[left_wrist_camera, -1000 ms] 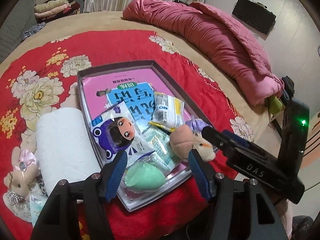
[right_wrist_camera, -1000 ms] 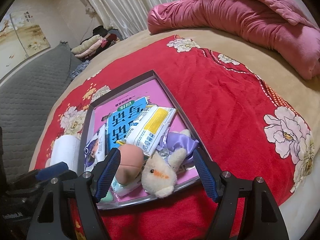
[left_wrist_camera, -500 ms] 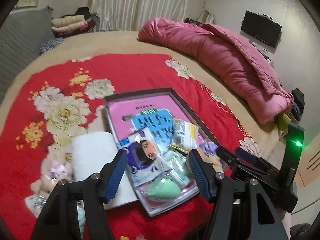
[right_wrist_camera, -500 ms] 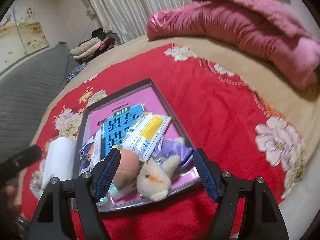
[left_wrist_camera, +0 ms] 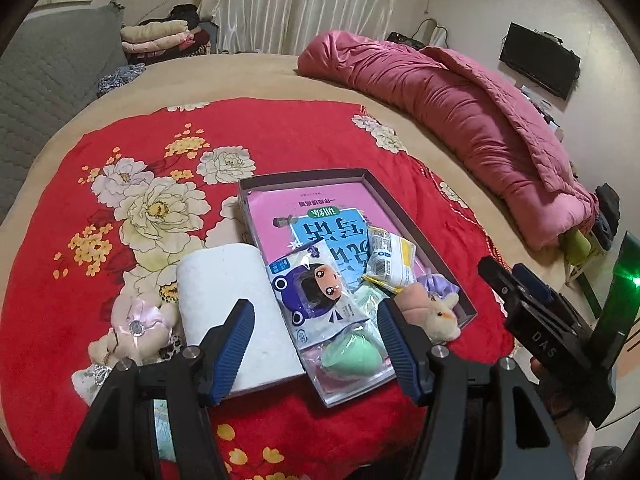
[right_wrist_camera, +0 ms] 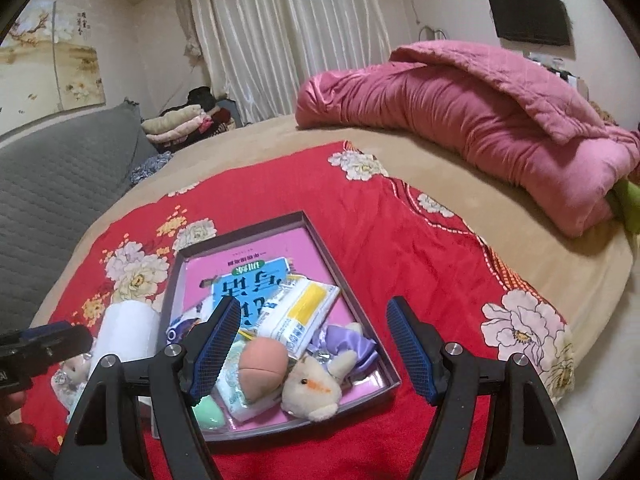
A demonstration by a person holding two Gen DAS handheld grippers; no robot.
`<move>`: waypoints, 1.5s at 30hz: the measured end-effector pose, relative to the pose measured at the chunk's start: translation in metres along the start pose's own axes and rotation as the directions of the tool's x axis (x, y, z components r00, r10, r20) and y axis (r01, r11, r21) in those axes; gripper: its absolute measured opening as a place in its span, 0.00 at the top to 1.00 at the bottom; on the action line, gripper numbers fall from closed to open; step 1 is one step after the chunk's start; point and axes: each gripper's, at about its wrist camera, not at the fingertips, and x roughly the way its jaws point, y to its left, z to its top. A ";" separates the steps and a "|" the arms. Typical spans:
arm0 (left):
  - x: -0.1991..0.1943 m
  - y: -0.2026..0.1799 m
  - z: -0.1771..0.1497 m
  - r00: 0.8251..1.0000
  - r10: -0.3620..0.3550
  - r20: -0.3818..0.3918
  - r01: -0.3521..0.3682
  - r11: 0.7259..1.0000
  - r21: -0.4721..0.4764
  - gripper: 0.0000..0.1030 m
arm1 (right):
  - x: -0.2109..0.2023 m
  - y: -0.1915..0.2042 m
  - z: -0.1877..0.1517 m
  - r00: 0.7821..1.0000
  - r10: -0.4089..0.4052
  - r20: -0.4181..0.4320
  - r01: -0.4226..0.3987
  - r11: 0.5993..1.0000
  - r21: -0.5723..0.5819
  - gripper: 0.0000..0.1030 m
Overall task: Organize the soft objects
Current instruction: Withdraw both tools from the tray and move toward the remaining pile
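Note:
A shallow grey tray (left_wrist_camera: 420,242) (right_wrist_camera: 344,280) lies on the red flowered blanket. It holds a pink book, a blue booklet, a cartoon-face packet (left_wrist_camera: 316,292), a white-and-yellow packet (right_wrist_camera: 300,316), a green egg-shaped sponge (left_wrist_camera: 348,354) (right_wrist_camera: 208,414), a peach soft ball (left_wrist_camera: 412,298) (right_wrist_camera: 262,362), a cream plush animal (left_wrist_camera: 440,318) (right_wrist_camera: 312,390) and a purple satin piece (right_wrist_camera: 352,340). A white roll (left_wrist_camera: 228,288) lies against the tray's left side, with a small plush bear (left_wrist_camera: 132,332) beyond it. My left gripper (left_wrist_camera: 314,316) and right gripper (right_wrist_camera: 314,312) hover open above the tray's near end, holding nothing.
A rolled pink quilt (left_wrist_camera: 460,100) (right_wrist_camera: 480,112) lies along the far right of the bed. A grey padded surface (right_wrist_camera: 60,184) borders the left, with folded clothes (left_wrist_camera: 160,36) behind it. Bare red blanket stretches beyond the tray. The bed's edge drops off at the right.
Both grippers have risen and drawn back from the tray, which now looks smaller, with more of the room in view. Jaw widths are unchanged and the tray's contents have not moved.

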 end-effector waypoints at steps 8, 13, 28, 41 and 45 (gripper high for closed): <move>-0.012 0.013 -0.008 1.000 -0.018 0.000 0.018 1.000 -0.023 0.38 | -0.014 0.018 0.003 1.000 -0.009 0.019 0.010 0.999 -0.044 0.25; -0.024 0.027 -0.012 1.000 -0.018 0.025 0.020 0.999 -0.050 0.38 | -0.022 0.026 0.005 0.999 -0.024 0.030 0.026 0.997 -0.066 0.25; -0.084 0.141 -0.022 0.987 0.143 0.080 -0.118 0.960 -0.256 0.38 | -0.045 0.068 0.009 0.997 0.074 0.036 -0.069 0.990 -0.126 0.25; -0.123 0.196 -0.036 0.976 0.187 0.110 -0.137 0.925 -0.355 0.38 | -0.074 0.149 0.003 0.957 0.288 -0.021 -0.286 0.938 -0.197 0.25; -0.125 0.198 -0.041 0.978 0.179 0.105 -0.132 0.927 -0.350 0.38 | -0.078 0.178 -0.009 0.941 0.332 -0.061 -0.336 0.906 -0.256 0.25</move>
